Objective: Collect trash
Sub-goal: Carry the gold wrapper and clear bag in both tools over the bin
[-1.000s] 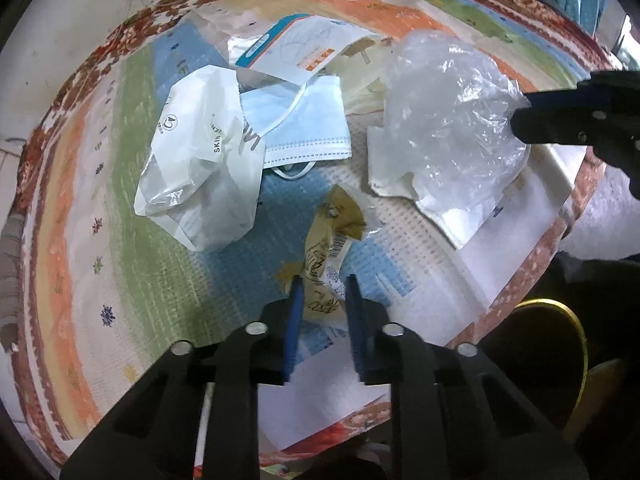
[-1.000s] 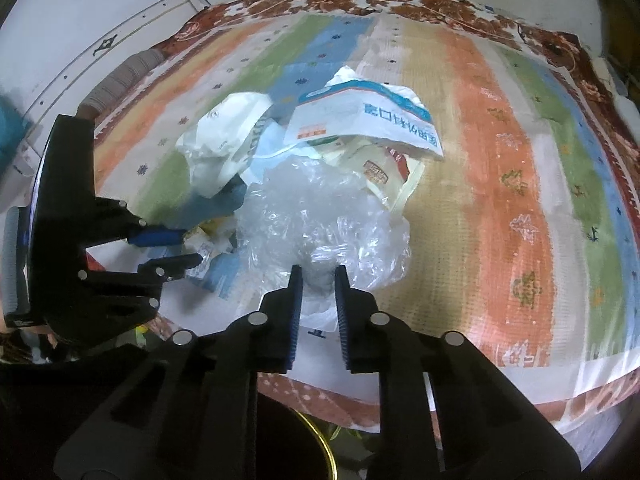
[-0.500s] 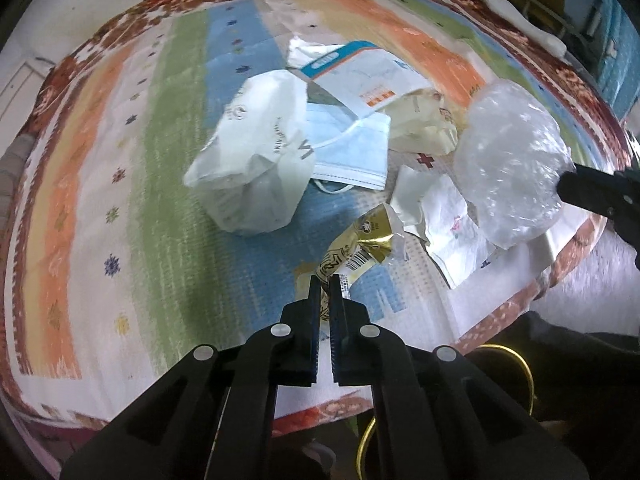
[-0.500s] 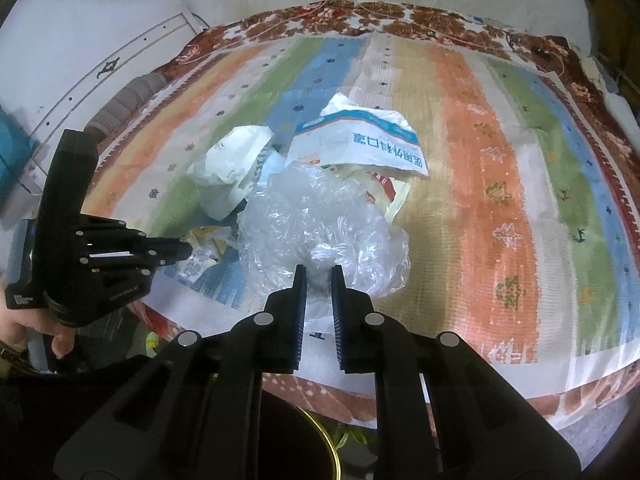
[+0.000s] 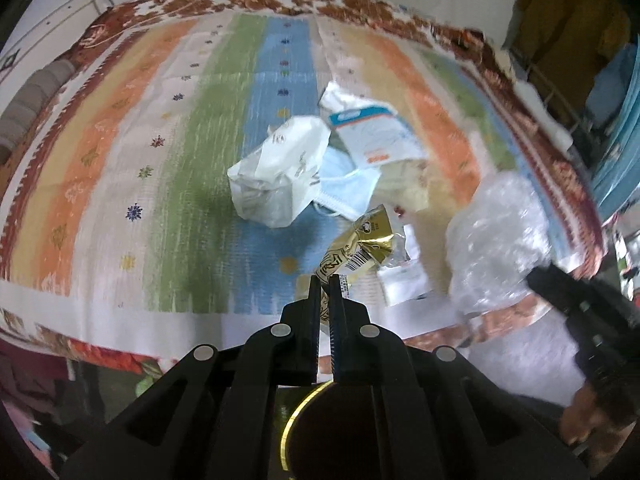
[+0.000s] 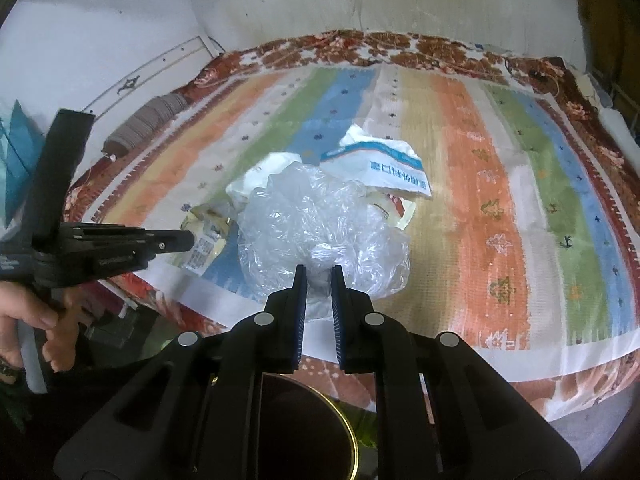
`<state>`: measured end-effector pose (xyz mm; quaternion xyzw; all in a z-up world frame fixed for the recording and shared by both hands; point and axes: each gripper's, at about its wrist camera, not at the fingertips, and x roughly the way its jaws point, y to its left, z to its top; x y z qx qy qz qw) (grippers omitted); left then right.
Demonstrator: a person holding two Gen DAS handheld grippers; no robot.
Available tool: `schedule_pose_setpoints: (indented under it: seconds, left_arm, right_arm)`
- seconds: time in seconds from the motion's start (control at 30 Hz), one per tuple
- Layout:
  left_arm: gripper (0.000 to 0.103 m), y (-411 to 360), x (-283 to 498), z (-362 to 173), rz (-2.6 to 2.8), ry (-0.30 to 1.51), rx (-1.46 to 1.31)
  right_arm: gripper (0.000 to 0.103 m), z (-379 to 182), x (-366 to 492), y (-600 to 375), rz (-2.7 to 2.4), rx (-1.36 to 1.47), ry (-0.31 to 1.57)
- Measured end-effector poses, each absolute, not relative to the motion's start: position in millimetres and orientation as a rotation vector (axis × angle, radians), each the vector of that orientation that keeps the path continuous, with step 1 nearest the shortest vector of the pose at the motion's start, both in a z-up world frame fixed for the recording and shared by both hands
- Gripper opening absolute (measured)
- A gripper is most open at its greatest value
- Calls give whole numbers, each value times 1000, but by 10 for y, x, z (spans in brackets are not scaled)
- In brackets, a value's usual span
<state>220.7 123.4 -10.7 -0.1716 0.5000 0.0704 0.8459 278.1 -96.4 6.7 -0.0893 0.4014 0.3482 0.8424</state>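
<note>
While both pieces hang over the bed edge, entries run largest to smallest:

Striped rug (image 6: 472,184): covers the bed; bears the rest of the litter near its near edge.
Bin (image 6: 348,436): dark, gold-rimmed, directly below both tools, just off the rug's edge.
Clear plastic bag (image 6: 320,232): crumpled, bulky, lifted above the near edge; pinched at its lower fold.
White paper bag (image 5: 276,176): on the blue and green stripes, touching the blue face mask (image 5: 348,192).
Printed mask packet (image 5: 376,136): beyond the mask, partly over it.
Gold wrapper (image 5: 360,244): raised off the rug, gripped by its lower tail only.
Right gripper (image 6: 319,280): narrow gap, closed on a thin fold of the clear plastic bag.
Left gripper (image 5: 325,284): nearly closed, clamped on the gold wrapper.

Risk, bag: likely to slip free, given slick film and a small pinch; could also billow past the rim on release.
Risk, wrapper: likely to swing and miss the bin, given the tail-end hold.
Risk, tools: possible collision over the single narrow opening.
</note>
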Motion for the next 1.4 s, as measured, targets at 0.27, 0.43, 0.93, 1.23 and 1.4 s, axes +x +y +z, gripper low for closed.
schedule_pose_setpoints:
  seconds: [0.27,0.43,0.93,1.23,1.4]
  left_arm:
    - [3,1135,1938,168,123,969,-437]
    - [3,1056,1692,307,93,912,-449]
    - [3,706,1187,359,82,846,-435]
    - [3,670,867,274,102,829,-457]
    - [3,669,798,198,109,839,-492]
  right_arm:
    - [11,181,2587,-1081,699,-200,794]
    - [11,236,2441,-1177,696,-200,786]
    - [11,293,1743,-1597,735,-167,745]
    - [11,145,1485,-1701,751,-170,771]
    - [11,-21,1363,-1702,741,-199,812]
